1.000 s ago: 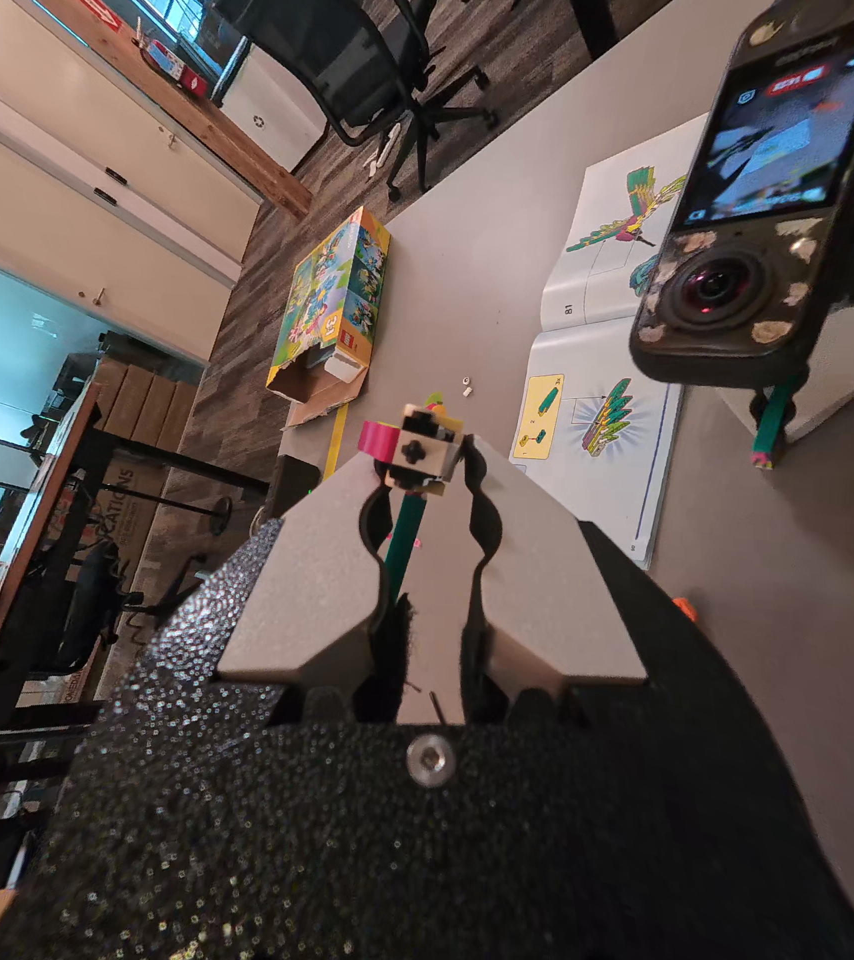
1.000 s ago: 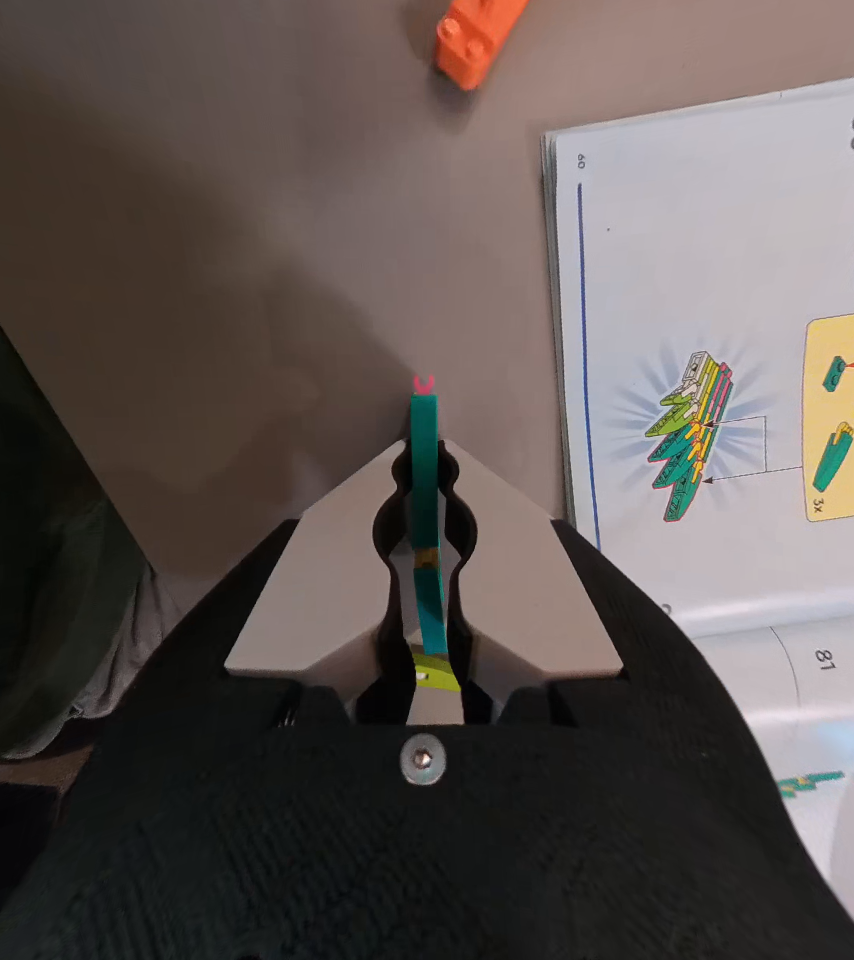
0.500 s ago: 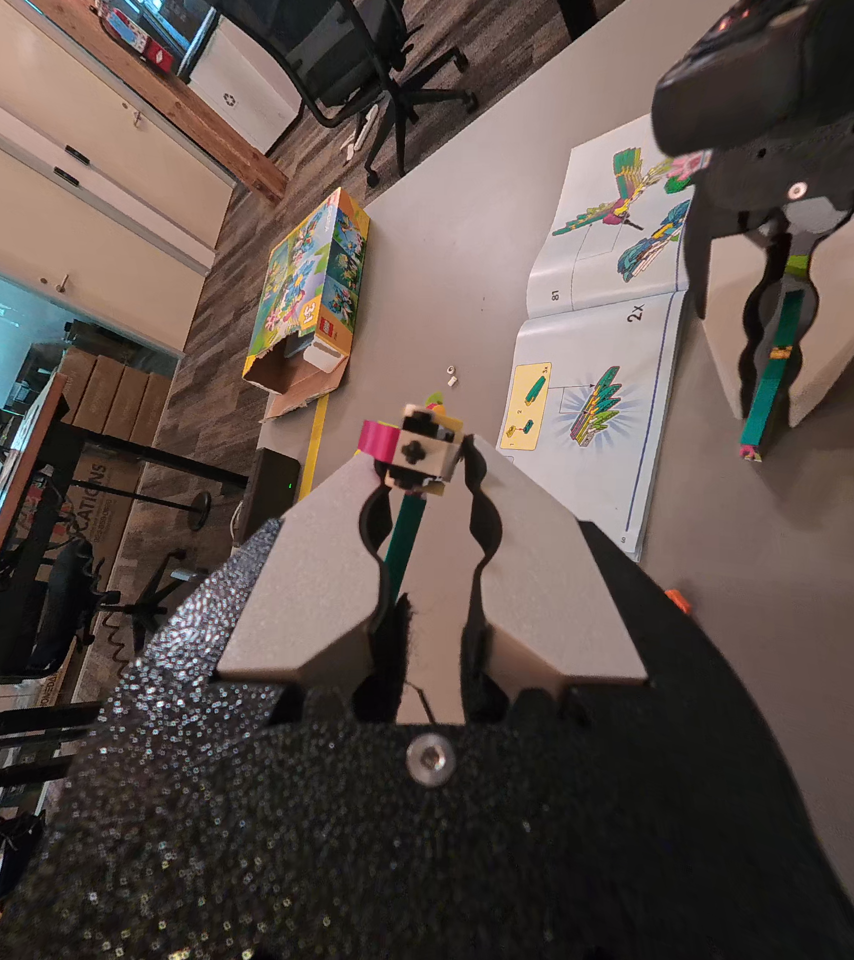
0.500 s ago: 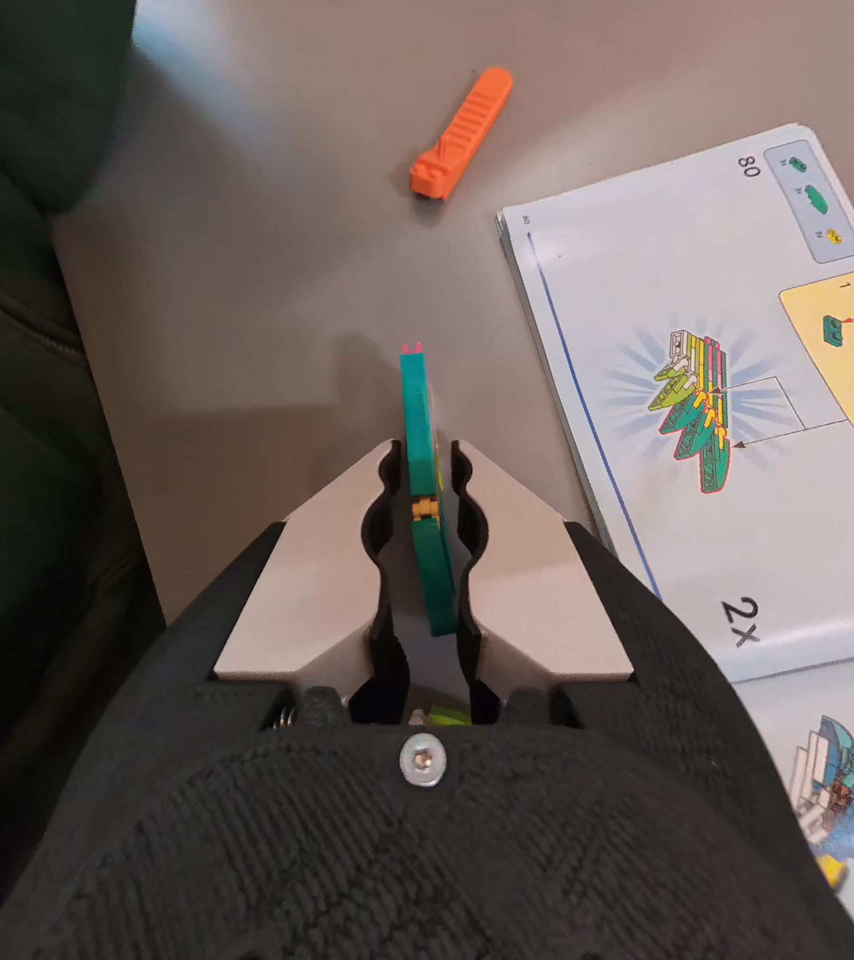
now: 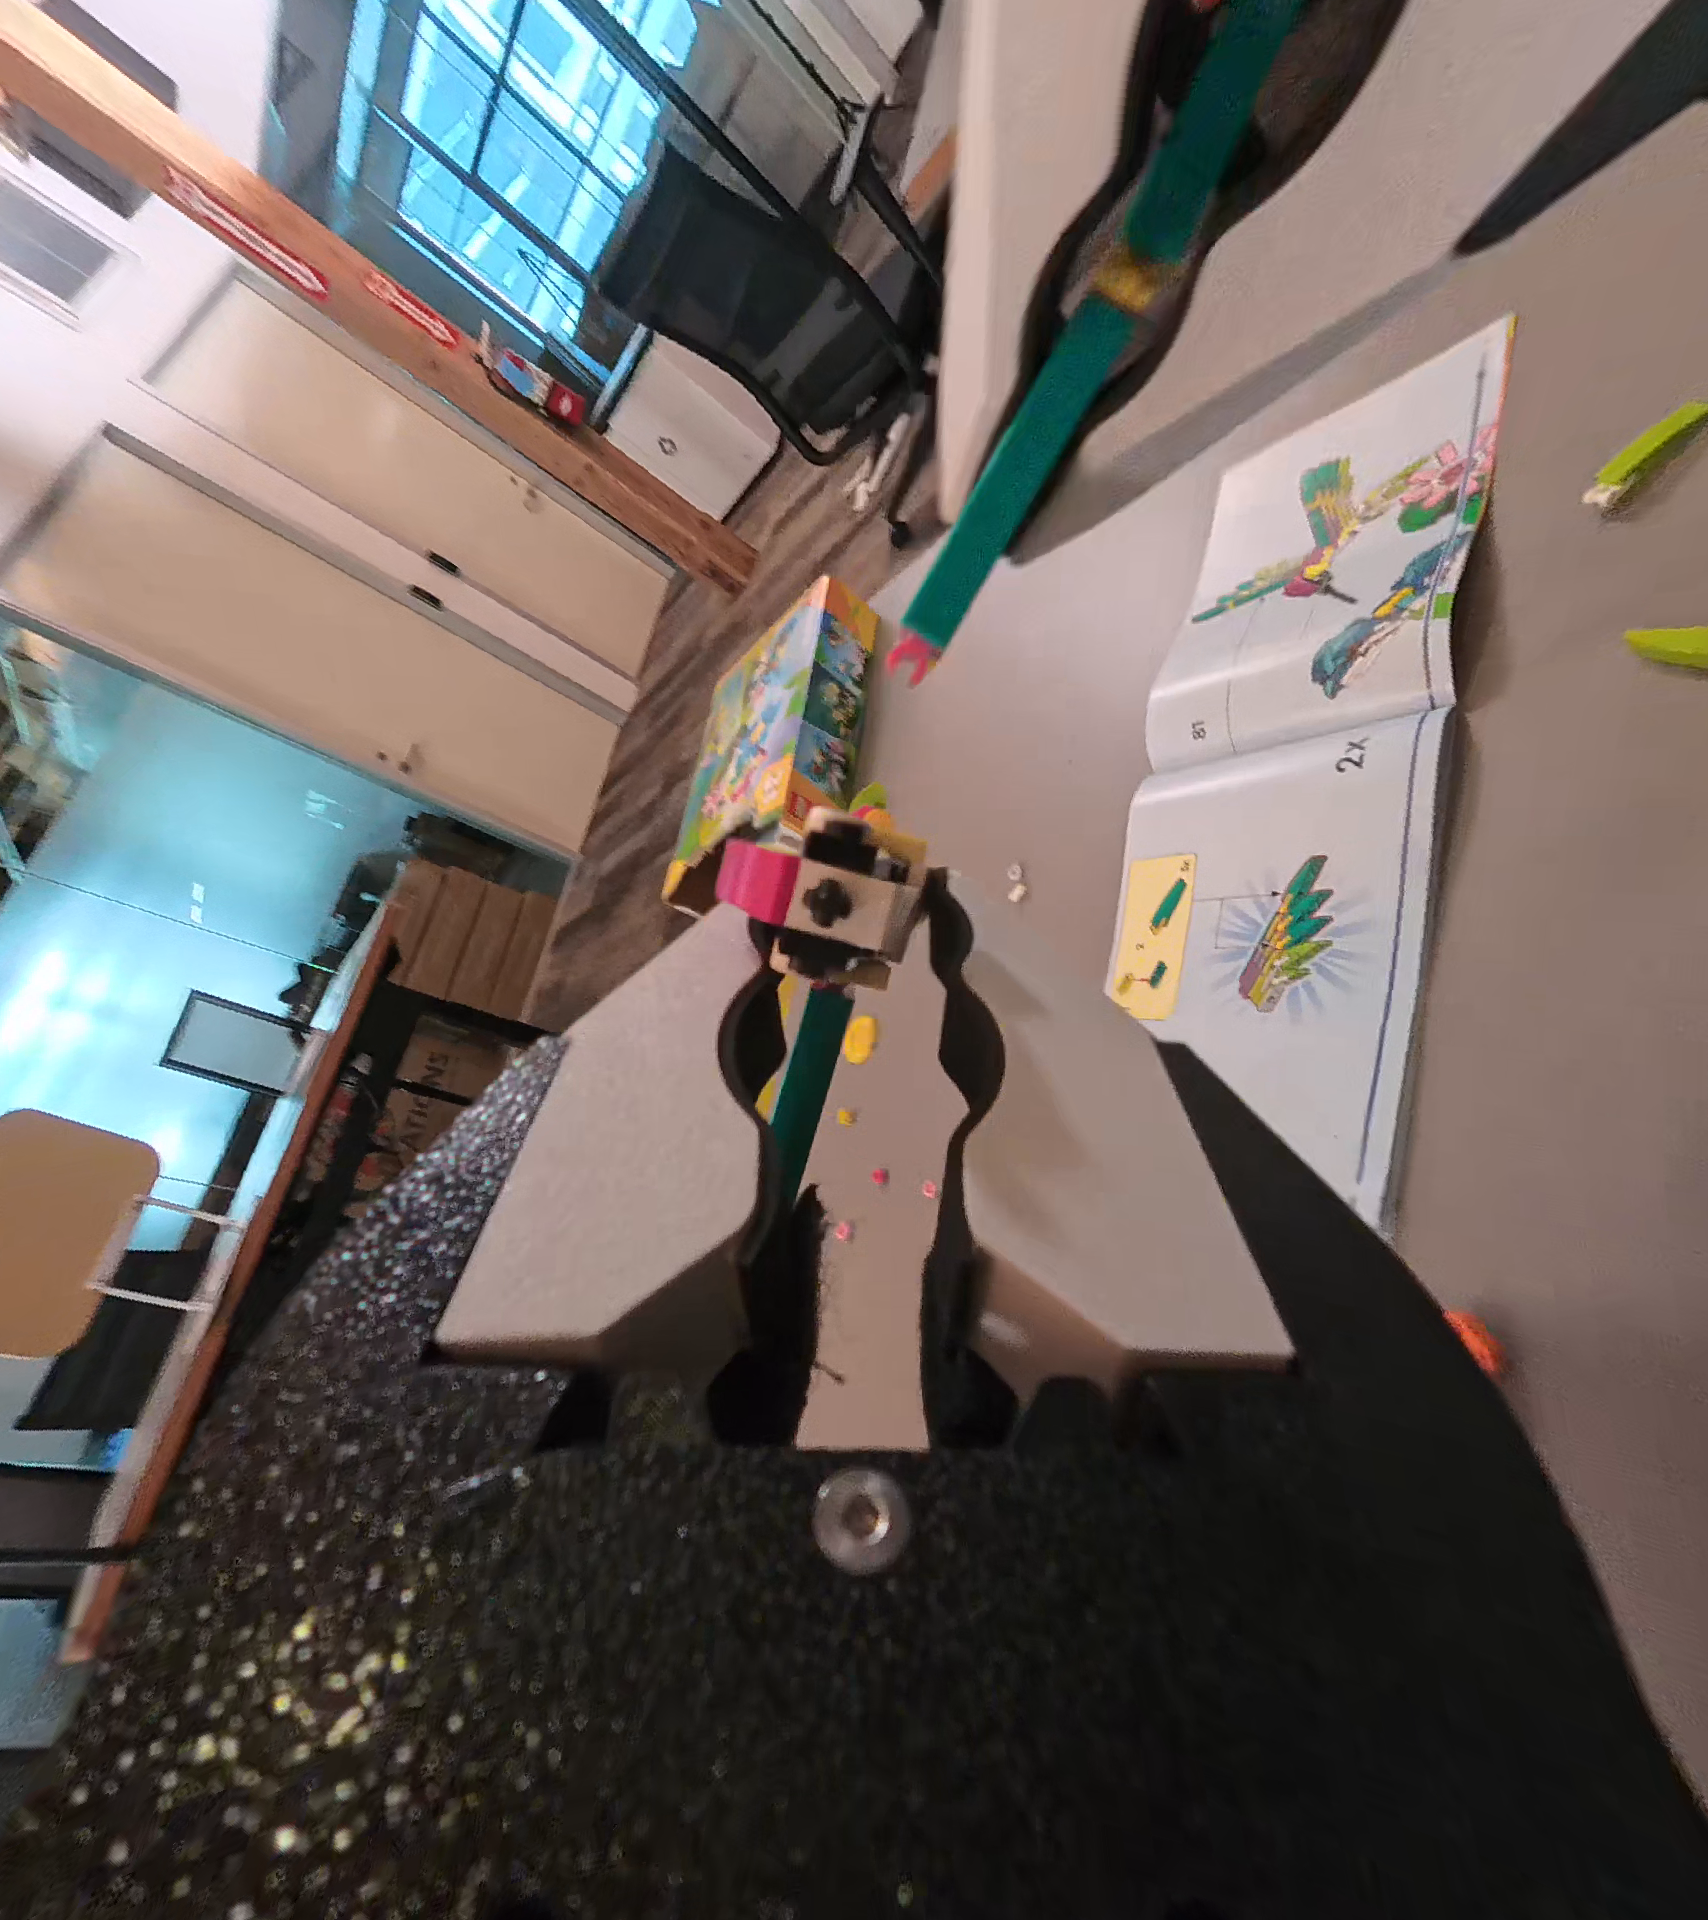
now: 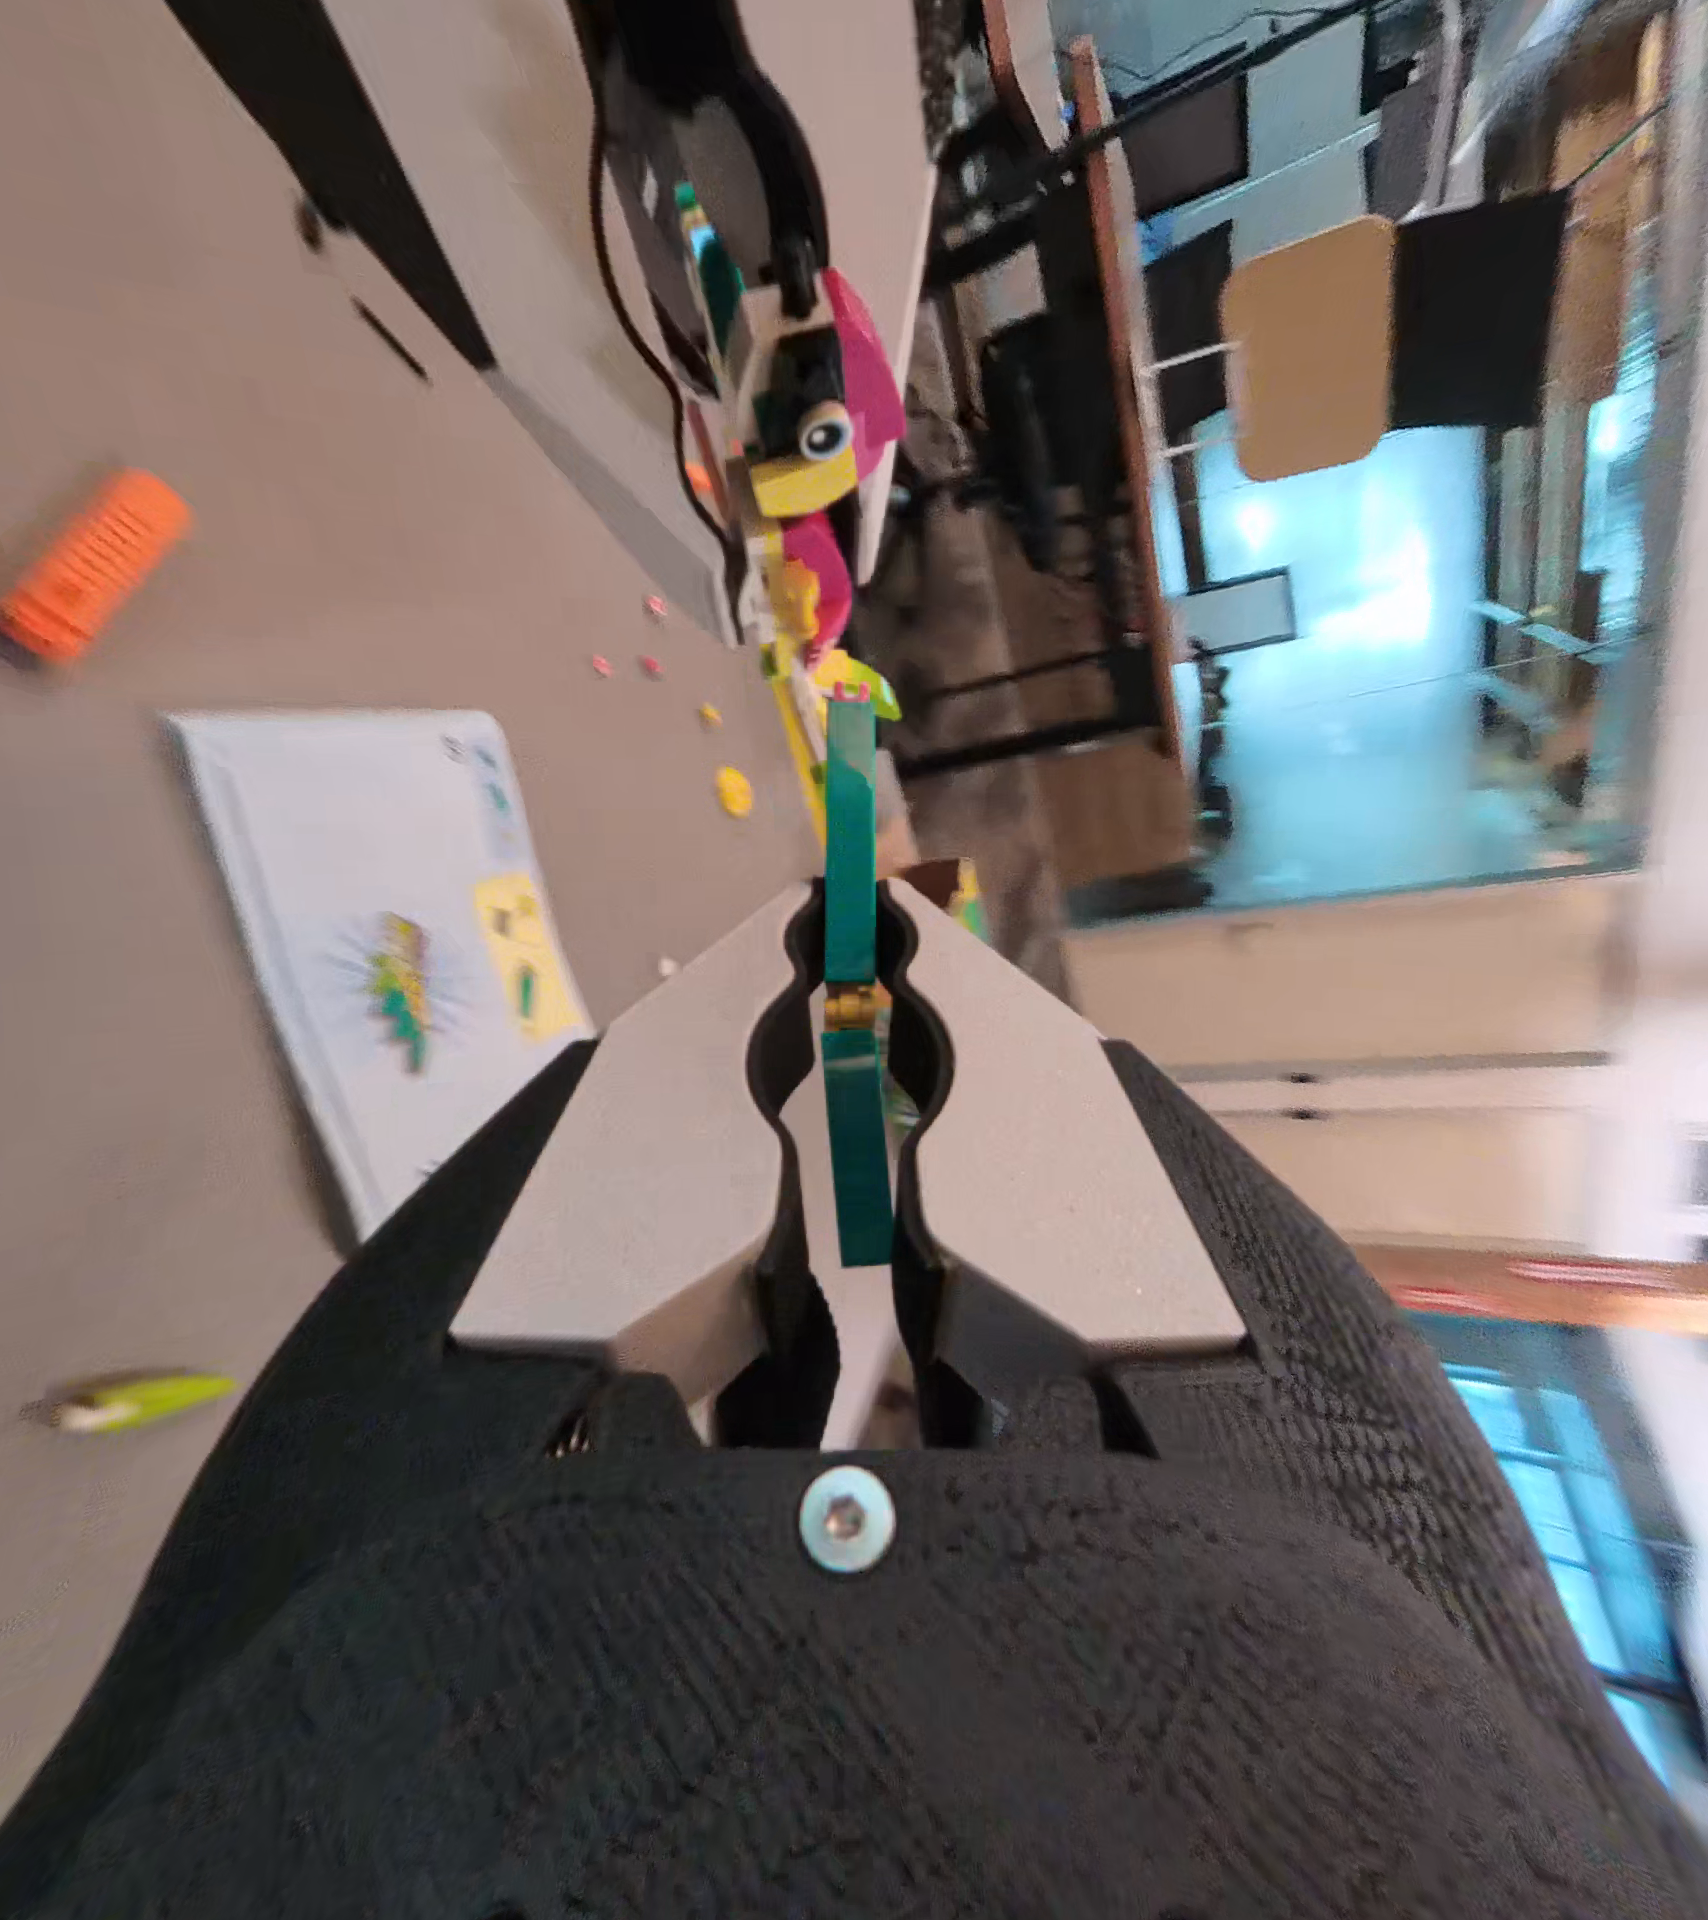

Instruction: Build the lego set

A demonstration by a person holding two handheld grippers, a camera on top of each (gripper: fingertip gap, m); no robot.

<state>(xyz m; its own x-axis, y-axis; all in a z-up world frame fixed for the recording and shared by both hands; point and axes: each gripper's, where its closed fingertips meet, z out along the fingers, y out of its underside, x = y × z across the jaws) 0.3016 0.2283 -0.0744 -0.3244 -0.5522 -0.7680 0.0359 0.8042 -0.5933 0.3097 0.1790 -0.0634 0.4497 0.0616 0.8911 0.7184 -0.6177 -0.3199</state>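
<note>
My left hand-held gripper (image 5: 845, 966) is clamped on the bird body (image 5: 834, 909), frame centre. My right hand-held gripper (image 6: 852, 914) is clamped on the teal wing strip (image 6: 852, 935), centre. Open manual (image 5: 1297, 831) lies on the table (image 5: 1608, 1039) at right, lime pieces (image 5: 1707, 644) upper right.

bird body (image 5: 834, 914): pink-tan-black, gripped, aloft | teal wing strip (image 6: 855, 997): pink-tipped, clamped edgewise, aloft
</note>
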